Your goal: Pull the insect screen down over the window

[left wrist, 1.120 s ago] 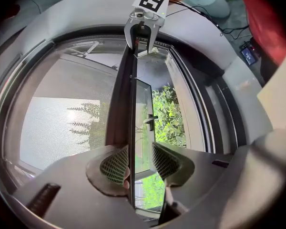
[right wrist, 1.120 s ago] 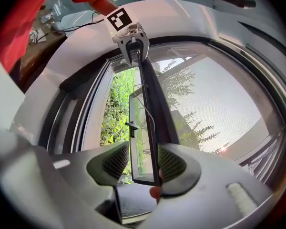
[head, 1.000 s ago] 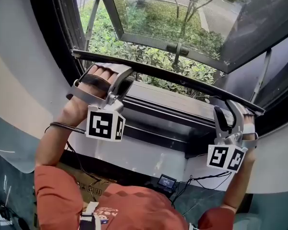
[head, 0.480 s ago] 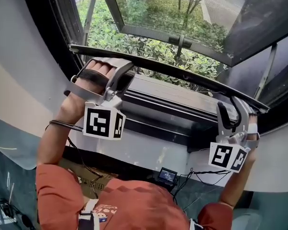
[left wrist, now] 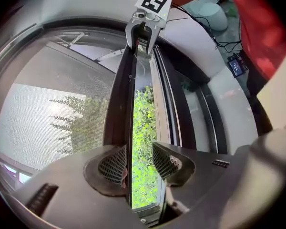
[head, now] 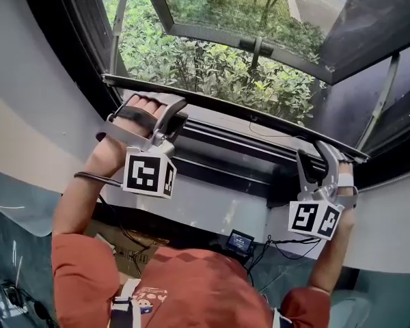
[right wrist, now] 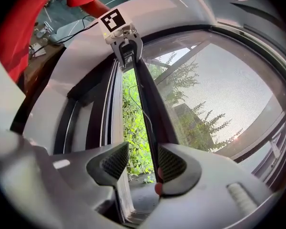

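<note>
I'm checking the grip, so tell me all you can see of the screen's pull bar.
The pull bar is a thin, dark, metal-looking strip along the mesh screen's lower edge, above the sill, with bushes showing through the gap. The left gripper and right gripper straddle its ends, jaws apart, the bar against one jaw of each.

Two tools [left wrist: 133,162] [right wrist: 144,163], one insect screen [left wrist: 52,123], one open window [head: 219,38].

Perhaps a test room — loose cables [head: 87,177], window [head: 212,38] over garden shrubs [head: 191,67].
</note>
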### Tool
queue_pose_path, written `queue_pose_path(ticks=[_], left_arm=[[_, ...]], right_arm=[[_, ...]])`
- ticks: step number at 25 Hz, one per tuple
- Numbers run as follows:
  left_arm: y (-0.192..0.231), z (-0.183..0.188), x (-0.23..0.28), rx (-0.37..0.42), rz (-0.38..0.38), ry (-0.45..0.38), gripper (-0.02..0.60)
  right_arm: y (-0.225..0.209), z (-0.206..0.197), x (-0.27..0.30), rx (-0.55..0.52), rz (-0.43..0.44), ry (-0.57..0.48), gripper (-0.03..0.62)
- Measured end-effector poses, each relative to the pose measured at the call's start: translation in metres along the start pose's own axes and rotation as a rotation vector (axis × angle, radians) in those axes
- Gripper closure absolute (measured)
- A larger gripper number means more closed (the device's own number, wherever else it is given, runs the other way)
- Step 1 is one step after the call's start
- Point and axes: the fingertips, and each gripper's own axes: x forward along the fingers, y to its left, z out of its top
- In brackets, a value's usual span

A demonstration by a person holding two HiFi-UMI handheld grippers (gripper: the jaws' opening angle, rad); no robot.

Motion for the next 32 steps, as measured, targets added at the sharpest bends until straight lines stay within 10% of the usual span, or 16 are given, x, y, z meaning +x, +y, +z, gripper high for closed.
queue_pose_path(ticks=[16, 32], left_arm=[[-0.004, 0.001, 0.002, -0.025, -0.024, 0.002, 0.423], [-0.083, -0.006, 0.020, -0.121, -0.257, -0.014, 0.416]], right_arm=[[0.006, -0.005, 0.004, -0.024, 0.030, 0.056, 0.395], [0.085, -0.024, 0.019, 0.069, 0.241, 0.060, 0.395]])
